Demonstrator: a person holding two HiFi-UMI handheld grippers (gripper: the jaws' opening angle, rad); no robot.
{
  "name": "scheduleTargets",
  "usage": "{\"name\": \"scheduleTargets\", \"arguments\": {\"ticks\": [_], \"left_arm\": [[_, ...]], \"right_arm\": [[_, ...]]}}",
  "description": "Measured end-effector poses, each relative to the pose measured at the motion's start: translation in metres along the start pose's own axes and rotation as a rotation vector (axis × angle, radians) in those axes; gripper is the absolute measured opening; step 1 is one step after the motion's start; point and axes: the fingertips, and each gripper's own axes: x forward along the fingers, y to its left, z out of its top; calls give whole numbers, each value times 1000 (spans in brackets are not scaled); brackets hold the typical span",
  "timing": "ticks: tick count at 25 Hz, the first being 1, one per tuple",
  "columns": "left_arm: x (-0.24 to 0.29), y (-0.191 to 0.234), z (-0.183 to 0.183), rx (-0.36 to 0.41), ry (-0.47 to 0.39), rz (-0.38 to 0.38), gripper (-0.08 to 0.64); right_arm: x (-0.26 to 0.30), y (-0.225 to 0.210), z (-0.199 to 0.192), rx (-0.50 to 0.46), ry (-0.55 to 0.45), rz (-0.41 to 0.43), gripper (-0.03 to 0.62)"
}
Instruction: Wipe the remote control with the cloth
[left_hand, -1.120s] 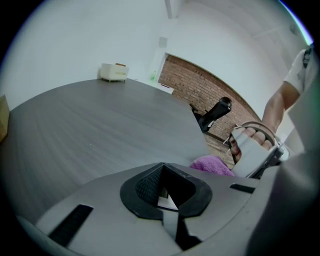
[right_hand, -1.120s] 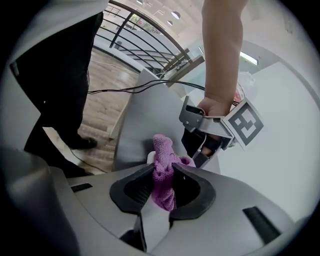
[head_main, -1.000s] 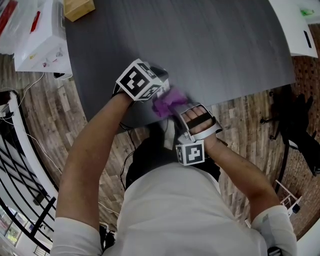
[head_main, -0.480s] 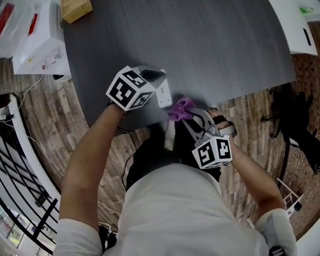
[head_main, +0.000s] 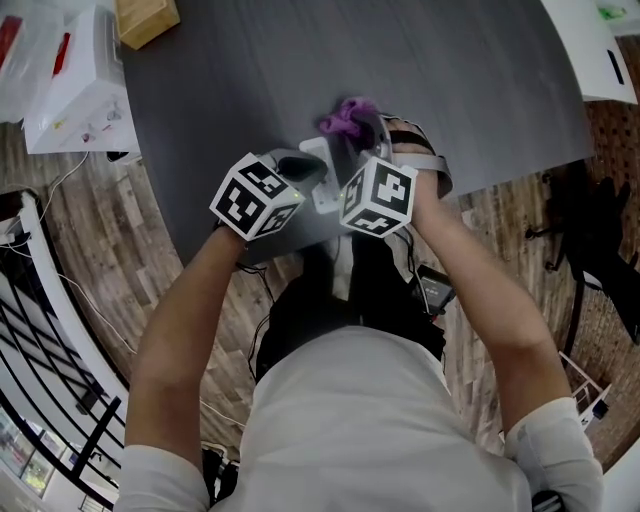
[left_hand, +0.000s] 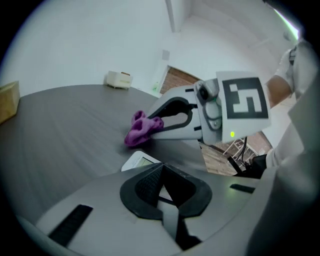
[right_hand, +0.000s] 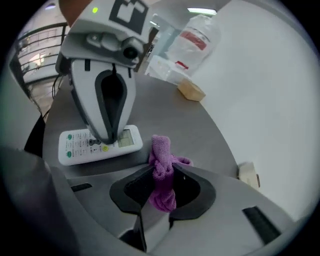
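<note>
Wiping under way. Left gripper (left_hand: 161, 167) fingers clenched, pinning white rectangular remote control (right_hand: 100, 145) near grey bench's (head_main: 450, 80) near edge. Right gripper (right_hand: 162, 167) fingers grasping crumpled purple cloth (right_hand: 161, 150) just beyond. Next, likely: sweep cloth over buttons.

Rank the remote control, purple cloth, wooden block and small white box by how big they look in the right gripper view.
1. remote control.
2. purple cloth, a close second, but enlarged by sitting nearest the camera, so this is unsure.
3. wooden block and small white box: they look alike, not ranked.
</note>
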Motion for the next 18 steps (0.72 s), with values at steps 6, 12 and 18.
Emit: {"name": "scheduleTargets", "arguments": {"ticks": [6, 12, 18], "left_arm": [[1, 7, 4, -38, -48, 37, 4], [-1, 11, 4, -64, -87, 48, 3], [0, 10, 5, -67, -99, 74, 4]], "right_arm": [[-6, 44, 6, -76, -12, 107, 100], [-29, 78, 2, -131, -51, 193, 100], [-54, 104, -9, -249, -93, 254, 98]]}}
